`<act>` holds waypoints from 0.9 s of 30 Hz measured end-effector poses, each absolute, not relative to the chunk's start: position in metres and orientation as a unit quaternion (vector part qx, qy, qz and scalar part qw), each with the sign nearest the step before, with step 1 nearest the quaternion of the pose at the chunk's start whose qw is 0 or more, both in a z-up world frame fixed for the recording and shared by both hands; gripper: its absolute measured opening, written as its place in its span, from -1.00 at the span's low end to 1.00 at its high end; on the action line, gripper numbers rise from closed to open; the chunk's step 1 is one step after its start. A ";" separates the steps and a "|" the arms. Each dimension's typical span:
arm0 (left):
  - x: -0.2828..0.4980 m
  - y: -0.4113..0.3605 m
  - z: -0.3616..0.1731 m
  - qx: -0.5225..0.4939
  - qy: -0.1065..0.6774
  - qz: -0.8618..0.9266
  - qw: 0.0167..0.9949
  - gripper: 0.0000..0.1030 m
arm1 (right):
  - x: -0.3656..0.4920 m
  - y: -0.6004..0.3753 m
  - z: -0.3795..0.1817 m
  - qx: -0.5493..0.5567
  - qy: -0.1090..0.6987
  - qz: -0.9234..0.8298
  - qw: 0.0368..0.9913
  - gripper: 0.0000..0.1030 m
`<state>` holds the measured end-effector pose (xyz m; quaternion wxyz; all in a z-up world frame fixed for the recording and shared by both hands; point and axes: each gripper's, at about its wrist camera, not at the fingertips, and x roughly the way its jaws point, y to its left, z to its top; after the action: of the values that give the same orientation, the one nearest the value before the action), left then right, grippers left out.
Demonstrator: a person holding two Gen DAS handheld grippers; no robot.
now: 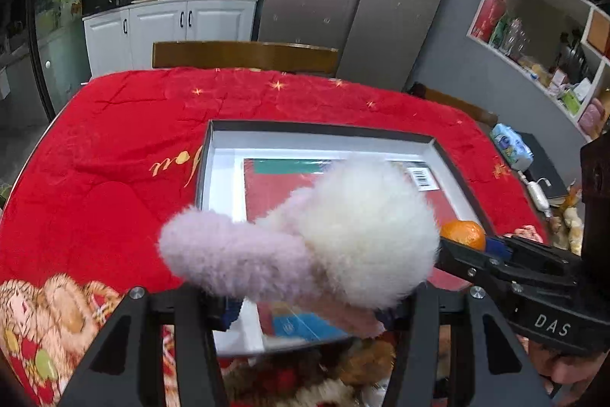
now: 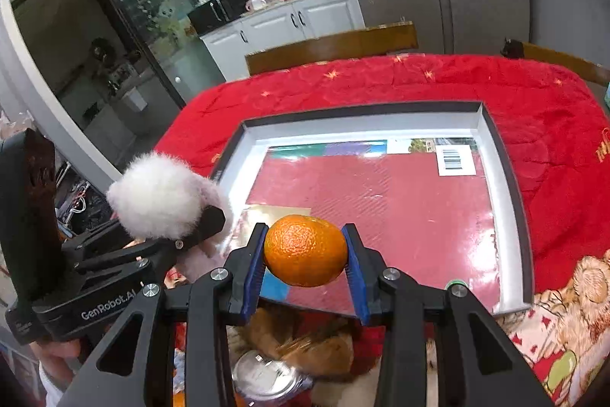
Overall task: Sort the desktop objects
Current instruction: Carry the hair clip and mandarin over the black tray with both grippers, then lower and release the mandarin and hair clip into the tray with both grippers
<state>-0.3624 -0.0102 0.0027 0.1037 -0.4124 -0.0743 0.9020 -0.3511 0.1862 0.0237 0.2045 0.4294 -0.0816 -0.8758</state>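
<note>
My left gripper (image 1: 305,308) is shut on a fluffy white and pink plush toy (image 1: 335,235) and holds it above the near edge of a shallow box (image 1: 213,155) with a red book (image 1: 274,185) inside. My right gripper (image 2: 305,254) is shut on an orange (image 2: 305,250) between its blue pads (image 2: 254,262), just above the box's near edge (image 2: 511,201). The orange also shows in the left wrist view (image 1: 463,233), beside the right gripper (image 1: 495,246). The plush toy (image 2: 160,195) and left gripper (image 2: 206,220) show at the left in the right wrist view.
The box rests on a red quilted cloth (image 1: 114,147) over the table. Wooden chair backs (image 1: 244,54) stand behind it. Tissues and a bottle (image 1: 511,145) lie at the right. Below the near edge lie plush toys and a metal lid (image 2: 263,376).
</note>
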 end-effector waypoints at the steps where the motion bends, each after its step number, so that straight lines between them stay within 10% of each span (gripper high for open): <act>1: -0.368 -0.010 -0.002 -0.418 -0.076 0.899 0.106 0.07 | -0.356 0.186 0.020 0.436 -0.079 -0.874 0.201 -0.28; 27: -0.386 -0.005 -0.043 -0.433 -0.047 0.896 0.090 0.09 | -0.403 0.164 -0.033 0.492 0.016 -0.861 0.127 -0.26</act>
<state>-0.3861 -0.0050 -0.0434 0.0897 -0.4332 -0.0474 0.8956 -0.4029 0.1641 -0.0333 0.1266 0.4925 0.0157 -0.8609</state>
